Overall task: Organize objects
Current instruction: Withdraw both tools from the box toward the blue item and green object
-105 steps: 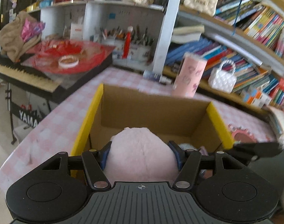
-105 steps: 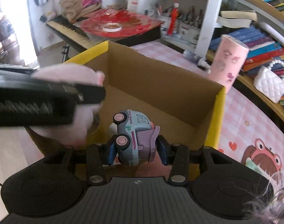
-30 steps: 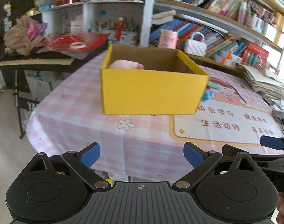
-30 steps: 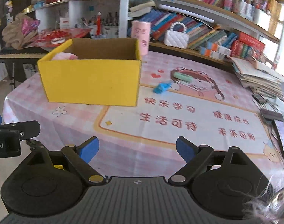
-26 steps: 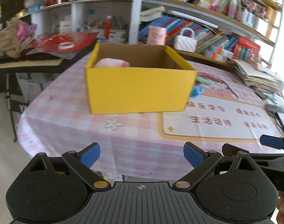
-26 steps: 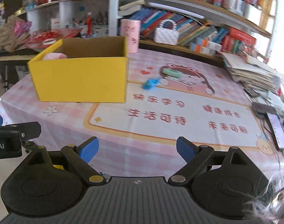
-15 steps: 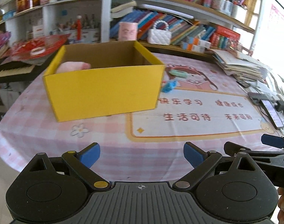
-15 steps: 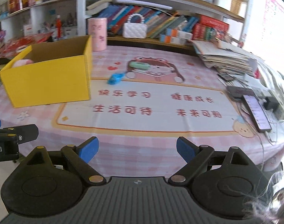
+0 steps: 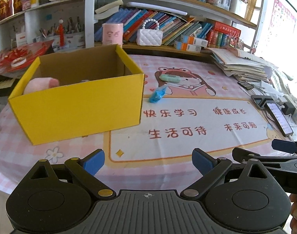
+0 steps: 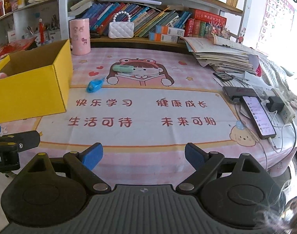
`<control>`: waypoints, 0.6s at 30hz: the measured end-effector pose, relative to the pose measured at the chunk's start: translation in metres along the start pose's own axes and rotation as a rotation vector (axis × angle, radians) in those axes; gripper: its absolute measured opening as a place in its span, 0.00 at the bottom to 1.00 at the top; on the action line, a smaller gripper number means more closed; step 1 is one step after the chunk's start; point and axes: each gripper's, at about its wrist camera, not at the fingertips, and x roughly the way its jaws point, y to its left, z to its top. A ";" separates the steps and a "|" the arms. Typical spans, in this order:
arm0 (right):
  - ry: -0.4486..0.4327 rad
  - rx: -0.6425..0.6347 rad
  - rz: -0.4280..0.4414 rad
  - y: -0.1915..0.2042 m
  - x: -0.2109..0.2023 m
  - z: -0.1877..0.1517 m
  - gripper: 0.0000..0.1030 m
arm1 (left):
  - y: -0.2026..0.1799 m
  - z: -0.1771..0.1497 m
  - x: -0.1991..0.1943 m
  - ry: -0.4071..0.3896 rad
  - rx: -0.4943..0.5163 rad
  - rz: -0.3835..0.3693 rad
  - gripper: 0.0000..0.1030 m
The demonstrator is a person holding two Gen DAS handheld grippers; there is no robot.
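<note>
Both tongs have backed off from the yellow box point(image 9: 78, 105) and swung rightward — 3.5 s ago the left tongs point(image 9: 148, 161) pinched the pink plush point(image 9: 41, 82) and the right tongs point(image 10: 143, 156) a toy car over the box; now both are spread wide and empty. Plush sits inside the box, ahead-left of the left tongs; a sliver of something grey shows beside it, too little to name.

Left to sort on the surface point(image 10: 148, 136): one blue toy point(image 10: 94, 85) just beside the box's right wall, straight ahead of the left tongs and ahead-left of the right tongs; one mint-green piece point(image 10: 122, 68) a bit beyond it.

Risks, as a guess: both tongs sit near each other, so going for the same item could make them clash — the blue toy is close to the box wall, so a wide approach may nudge the box. To the right of the right tongs lie two phones point(image 10: 258, 117) with cables; a sweep there could drag them.

Count: one box, one plush, one blue toy, one green piece, two tongs.
</note>
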 end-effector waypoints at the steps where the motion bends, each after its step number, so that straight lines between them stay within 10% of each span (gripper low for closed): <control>1: 0.001 0.000 0.001 -0.001 0.003 0.002 0.88 | -0.001 0.002 0.002 0.000 0.002 -0.002 0.95; 18: 0.005 -0.015 0.080 -0.046 0.066 0.051 0.80 | -0.049 0.047 0.056 -0.031 0.036 -0.011 0.84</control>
